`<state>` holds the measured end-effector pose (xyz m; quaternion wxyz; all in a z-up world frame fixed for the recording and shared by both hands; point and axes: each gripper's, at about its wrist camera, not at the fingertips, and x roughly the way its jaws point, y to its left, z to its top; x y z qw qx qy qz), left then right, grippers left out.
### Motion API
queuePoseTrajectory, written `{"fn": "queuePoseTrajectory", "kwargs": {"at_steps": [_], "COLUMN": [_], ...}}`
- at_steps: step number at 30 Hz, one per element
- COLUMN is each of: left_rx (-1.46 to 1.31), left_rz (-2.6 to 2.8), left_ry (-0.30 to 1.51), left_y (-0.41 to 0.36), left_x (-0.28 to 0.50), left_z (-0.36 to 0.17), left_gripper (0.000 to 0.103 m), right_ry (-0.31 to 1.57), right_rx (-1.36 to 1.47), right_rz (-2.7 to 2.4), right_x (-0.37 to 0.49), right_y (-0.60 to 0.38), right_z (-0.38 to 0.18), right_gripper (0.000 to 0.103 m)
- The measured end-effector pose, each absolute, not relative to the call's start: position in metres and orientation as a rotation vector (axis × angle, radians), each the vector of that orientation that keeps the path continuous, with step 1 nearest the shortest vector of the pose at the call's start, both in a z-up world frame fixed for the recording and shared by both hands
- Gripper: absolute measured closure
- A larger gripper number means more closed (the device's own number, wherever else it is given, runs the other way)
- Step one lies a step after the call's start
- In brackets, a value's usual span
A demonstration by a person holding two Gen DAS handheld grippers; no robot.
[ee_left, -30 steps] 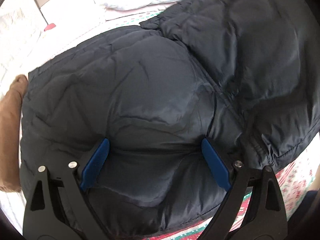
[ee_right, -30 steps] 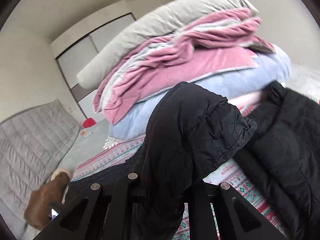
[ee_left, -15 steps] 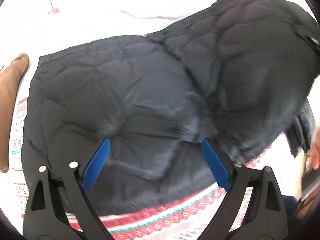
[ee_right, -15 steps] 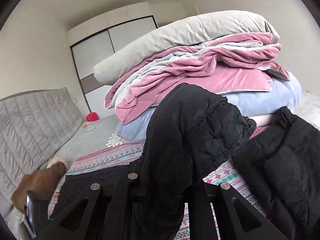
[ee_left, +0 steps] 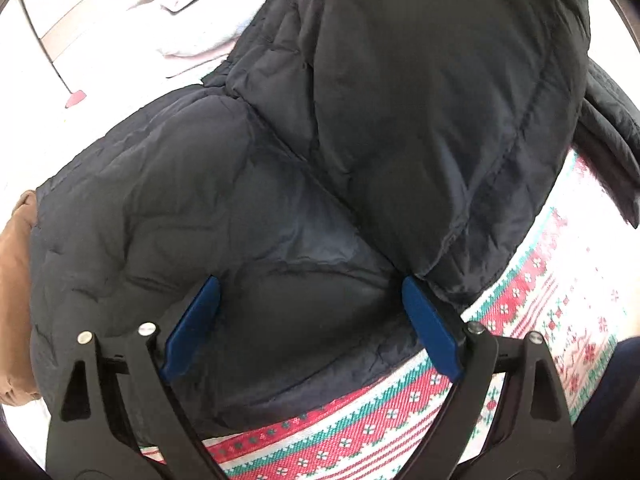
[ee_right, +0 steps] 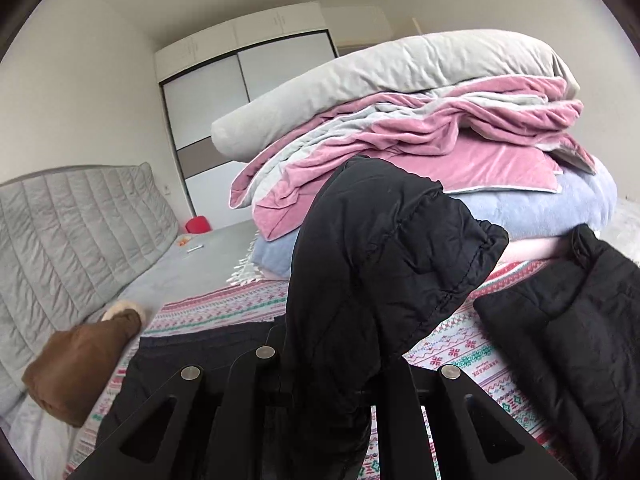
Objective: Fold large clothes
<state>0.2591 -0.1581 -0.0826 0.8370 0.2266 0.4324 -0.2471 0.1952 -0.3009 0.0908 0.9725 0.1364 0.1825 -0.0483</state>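
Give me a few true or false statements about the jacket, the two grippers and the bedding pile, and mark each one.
1. The right gripper is shut on the jacket's sleeve. True.
2. The left gripper is clamped on the jacket. False: its fingers stand wide apart over it.
3. The jacket is red. False: it is black.
4. A grey pillow tops the bedding pile. True.
5. The jacket lies on a patterned blanket. True.
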Motion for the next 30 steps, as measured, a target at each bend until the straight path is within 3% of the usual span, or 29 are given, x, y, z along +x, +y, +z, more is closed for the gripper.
{"fn": "queuePoseTrajectory", "kwargs": {"at_steps": [5, 9, 17, 25, 30], "left_rx": [0.33, 0.105, -0.305, -0.445, -0.502], "left_rz": [-0.559, -0.435, -0.102, -0.3, -0.352], "left_ry": [0.932, 0.934, 1.031, 1.135, 1.192], "left_y": [-0.103, -0.015, 0.143, 0.121, 0.114], "left_x": [0.27, 0.293, 0.305, 0.324, 0.324], "left_z": [-0.039, -0.01, -0.048, -0.072, -0.082], "left_gripper": [0.014, 0.014, 0.015, 0.015, 0.015], "right_ry": [0.383, 0.401, 0.412, 0.351, 0.29], "right_rx": [0.301, 0.335, 0.354, 0.11, -0.177], "right_rz": [-0.132, -0.164, -0.214, -0.165, 0.021], "right_x": [0.196, 0.195, 0.196, 0.201, 0.205], "right_y": [-0.311, -0.323, -0.329, -0.267, -0.163], "right_z": [0.088, 0.084, 0.082, 0.1, 0.104], "right_gripper": [0.091, 0.091, 0.091, 0.091, 0.09]}}
